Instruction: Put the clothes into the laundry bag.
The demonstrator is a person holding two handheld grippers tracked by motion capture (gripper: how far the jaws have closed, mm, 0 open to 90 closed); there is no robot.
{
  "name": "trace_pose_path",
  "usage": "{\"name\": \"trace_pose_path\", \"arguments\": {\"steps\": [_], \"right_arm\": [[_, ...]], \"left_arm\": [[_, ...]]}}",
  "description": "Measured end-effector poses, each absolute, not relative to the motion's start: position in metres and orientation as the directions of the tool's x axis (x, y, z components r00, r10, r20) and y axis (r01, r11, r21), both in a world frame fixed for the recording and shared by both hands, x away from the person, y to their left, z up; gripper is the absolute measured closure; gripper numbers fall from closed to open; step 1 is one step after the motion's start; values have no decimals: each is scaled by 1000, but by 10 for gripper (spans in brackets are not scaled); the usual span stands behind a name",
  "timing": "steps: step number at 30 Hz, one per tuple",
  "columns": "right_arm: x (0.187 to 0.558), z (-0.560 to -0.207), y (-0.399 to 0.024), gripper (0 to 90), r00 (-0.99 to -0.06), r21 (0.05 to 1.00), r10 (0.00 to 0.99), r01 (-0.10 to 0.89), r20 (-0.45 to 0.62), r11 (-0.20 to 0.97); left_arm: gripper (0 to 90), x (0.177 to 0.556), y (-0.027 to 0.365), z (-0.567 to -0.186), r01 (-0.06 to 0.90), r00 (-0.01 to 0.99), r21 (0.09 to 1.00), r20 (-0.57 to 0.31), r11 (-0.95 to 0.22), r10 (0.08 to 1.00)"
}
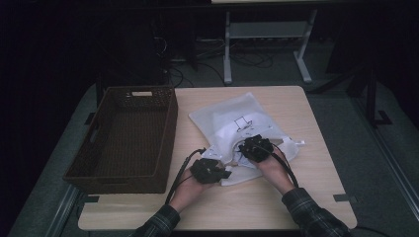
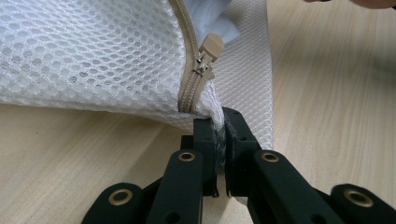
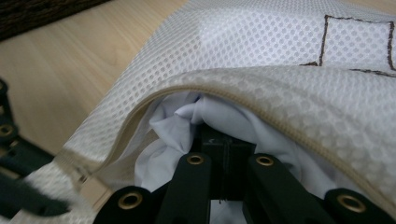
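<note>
Mesh laundry bag (image 1: 237,126), white, lay on the light wooden table (image 1: 257,202) to the right of a dark woven basket (image 1: 126,140); that was how I found the scene in the high view. My left gripper (image 1: 211,171) sat at the bag's near corner and my right gripper (image 1: 256,147) rested on the bag's near half, the two close together. A person's plaid sleeves (image 1: 311,215) came in from the bottom edge, and cables trailed back from both grippers.

Left gripper view: my left gripper (image 2: 219,135) had its jaws closed on the corner of the mesh laundry bag (image 2: 93,56), the fabric pinched between the two pads. A beige zipper (image 2: 189,88) ran up from just above the jaws, and its slider (image 2: 208,58) stood a little way up the track with the pull tab tilted to the right. The bag's edge was lifted slightly off the table (image 2: 70,154).

Right gripper view: my right gripper (image 3: 229,154) had reached in under the open zipper edge of the mesh laundry bag (image 3: 261,42), its jaws pressed together. White cloth (image 3: 177,126) inside the bag bunched around and over the jaw tips; I could not tell whether any of it was caught between them. A brown stitched outline (image 3: 355,37) marked the bag's upper face.
</note>
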State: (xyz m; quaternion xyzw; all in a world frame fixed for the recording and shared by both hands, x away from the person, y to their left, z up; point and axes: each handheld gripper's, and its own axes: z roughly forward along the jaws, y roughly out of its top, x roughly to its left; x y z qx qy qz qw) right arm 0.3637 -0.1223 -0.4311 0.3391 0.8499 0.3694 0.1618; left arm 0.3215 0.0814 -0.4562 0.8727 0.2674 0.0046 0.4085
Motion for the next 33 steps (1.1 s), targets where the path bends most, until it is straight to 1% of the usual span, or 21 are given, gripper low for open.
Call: {"name": "trace_pose_path", "arguments": {"steps": [6,15,22,25,33], "right_arm": [[375,-437,-114,897,-705,733,708,461,-39,499],[381,-444,-107,896,-692,742,721,461,-44,487],[382,-446,-108,881,-695,735,718,476,-22,483],[379,-442,-113,792,-712,739,702,478,8,476],[361,-428,-133,622,-734,746,678,474,41,468]], "left_arm": [[855,322,82,-456,464,857,715,-212,-523,470],[854,322,82,-456,464,857,715,-212,-523,470],[852,322,82,-457,465,855,715,-212,-522,472],[851,322,82,-456,465,855,716,-212,-520,474],[850,322,82,-456,463,855,718,-208,-519,475]]}}
